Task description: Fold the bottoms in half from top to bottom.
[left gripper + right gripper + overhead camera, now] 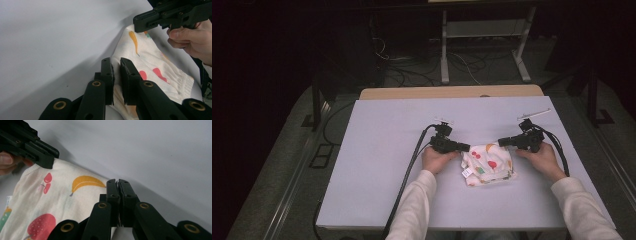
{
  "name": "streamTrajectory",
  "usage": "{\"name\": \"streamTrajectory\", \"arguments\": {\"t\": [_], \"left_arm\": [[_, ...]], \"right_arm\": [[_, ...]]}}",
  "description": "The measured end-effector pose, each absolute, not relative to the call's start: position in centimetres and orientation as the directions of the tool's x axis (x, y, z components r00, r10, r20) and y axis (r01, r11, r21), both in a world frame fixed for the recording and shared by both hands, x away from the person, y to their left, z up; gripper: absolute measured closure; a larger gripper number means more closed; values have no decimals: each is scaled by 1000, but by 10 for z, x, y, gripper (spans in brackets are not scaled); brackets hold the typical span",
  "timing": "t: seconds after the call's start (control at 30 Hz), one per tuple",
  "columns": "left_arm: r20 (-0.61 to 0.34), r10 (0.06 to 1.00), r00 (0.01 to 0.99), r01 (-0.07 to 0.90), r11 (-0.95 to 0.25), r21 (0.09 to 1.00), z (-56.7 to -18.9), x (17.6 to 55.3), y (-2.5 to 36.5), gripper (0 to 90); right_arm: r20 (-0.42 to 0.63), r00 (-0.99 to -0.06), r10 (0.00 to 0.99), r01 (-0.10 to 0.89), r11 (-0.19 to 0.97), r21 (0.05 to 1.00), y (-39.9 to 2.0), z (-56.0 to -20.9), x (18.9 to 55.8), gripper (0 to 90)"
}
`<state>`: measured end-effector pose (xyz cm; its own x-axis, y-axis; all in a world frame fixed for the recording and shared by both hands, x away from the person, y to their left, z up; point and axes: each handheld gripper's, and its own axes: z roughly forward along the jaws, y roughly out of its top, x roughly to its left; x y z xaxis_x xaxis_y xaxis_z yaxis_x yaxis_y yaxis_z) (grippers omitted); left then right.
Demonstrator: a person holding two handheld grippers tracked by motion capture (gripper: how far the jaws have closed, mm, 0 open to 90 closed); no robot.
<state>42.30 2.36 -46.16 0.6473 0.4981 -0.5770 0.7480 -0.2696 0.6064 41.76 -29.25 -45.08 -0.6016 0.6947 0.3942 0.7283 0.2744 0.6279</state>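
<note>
Pinching opposite far corners of fruit-print cloth (488, 163), left tongs (466, 147), right tongs (501, 142), pointing inward.

Dim room, grey table (377, 150)

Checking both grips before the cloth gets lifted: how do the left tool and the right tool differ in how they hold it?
The left tool grips the cloth at its left corner with a narrow gap between its jaws, fabric bunched between them; the right tool grips the right corner with jaws almost touching. In the high view the left tool points right, the right tool points left. Both are clamped on the cloth's far edge, low over the table.
</note>
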Motion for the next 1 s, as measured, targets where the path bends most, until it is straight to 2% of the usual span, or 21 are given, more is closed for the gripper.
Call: {"name": "streamTrajectory", "arguments": {"t": [0.77, 1.0], "left_arm": [[-530, 534, 659, 727, -271, 631, -446, 434, 67, 813], [-486, 539, 688, 700, -316, 640, -433, 443, 73, 813]], "right_arm": [[410, -599, 688, 710, 219, 669, -253, -439, 424, 857], [407, -599, 689, 701, 207, 682, -245, -436, 427, 858]]}}
